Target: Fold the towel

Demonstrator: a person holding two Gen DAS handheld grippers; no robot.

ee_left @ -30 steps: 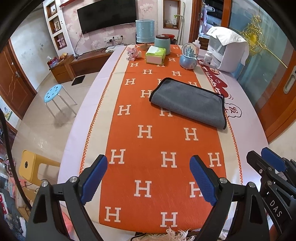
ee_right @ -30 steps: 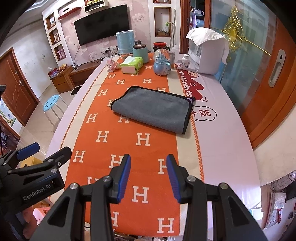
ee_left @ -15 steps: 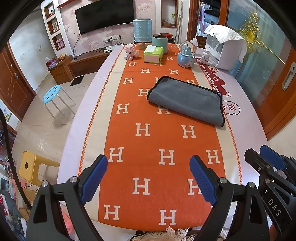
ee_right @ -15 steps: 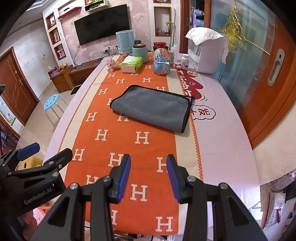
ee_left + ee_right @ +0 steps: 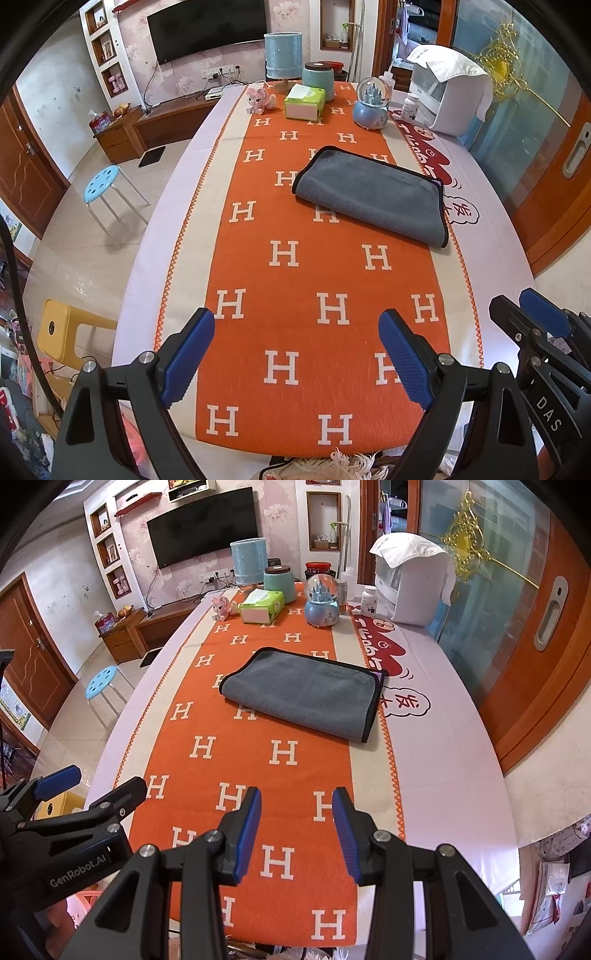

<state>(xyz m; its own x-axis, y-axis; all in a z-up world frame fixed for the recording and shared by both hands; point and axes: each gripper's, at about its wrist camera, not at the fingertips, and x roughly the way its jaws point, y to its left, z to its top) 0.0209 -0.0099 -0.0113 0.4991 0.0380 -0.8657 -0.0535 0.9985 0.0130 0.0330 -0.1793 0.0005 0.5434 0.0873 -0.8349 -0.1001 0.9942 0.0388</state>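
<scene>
Ahead, towel (image 5: 373, 194) lies folded mid-bench, long axis slanting left-right, nearer right gripper (image 5: 296, 832); left gripper (image 5: 297, 363) alongside; both jaws open, empty.

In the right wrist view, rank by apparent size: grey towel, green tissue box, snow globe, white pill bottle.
1. grey towel
2. green tissue box and snow globe: look alike, unranked
3. white pill bottle
</scene>
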